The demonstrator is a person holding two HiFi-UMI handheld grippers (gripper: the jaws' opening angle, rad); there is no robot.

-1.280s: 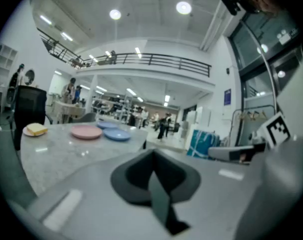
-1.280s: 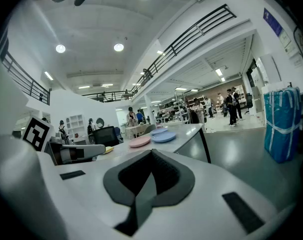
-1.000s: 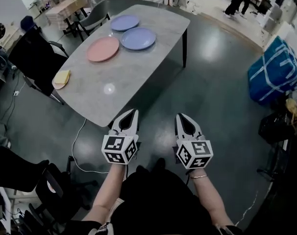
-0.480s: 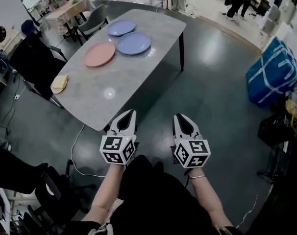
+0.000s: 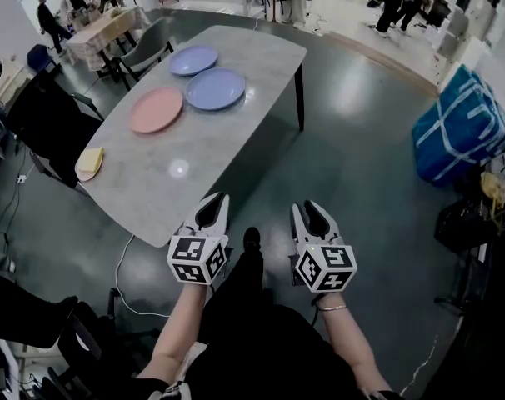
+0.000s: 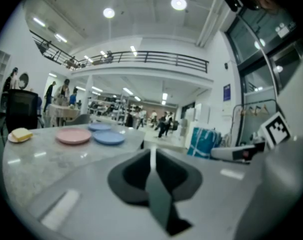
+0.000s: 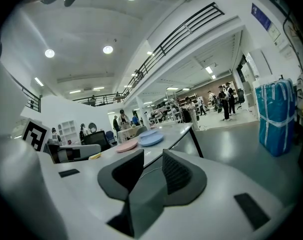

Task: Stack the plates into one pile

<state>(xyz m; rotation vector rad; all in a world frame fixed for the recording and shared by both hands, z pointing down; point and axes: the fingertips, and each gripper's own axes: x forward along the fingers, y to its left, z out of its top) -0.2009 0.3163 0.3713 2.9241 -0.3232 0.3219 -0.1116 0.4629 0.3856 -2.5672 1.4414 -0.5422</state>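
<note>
1. Left claw is hovering at the near corner of the tabletop. Its jaws are opening, only a thin slit apart, with nothing between them.
2. Right claw is hovering over the dark floor, just right of the tabletop's near end. Its jaws are opening with a clear, medium gap, and nothing is between them.
3. Both claws are pointing away from the person, side by side and apart from each other.
4. Three plates are lying flat on the far half of the tabletop, each on its own and not piled, well apart from both claws.
5. Pink plate is sitting toward the tabletop's left side.
6. Near blue plate is lying just beside the pink one, on its right.
7. Far blue plate is lying just behind the near blue one; whether the rims are touching cannot be told.
8. Small plate with a yellow item is sitting at the tabletop's left edge, nearer the person than the pink plate.
9. Blue bag is standing on the floor far off to the right.
10. Black chair is standing beside the tabletop's left edge.
</note>
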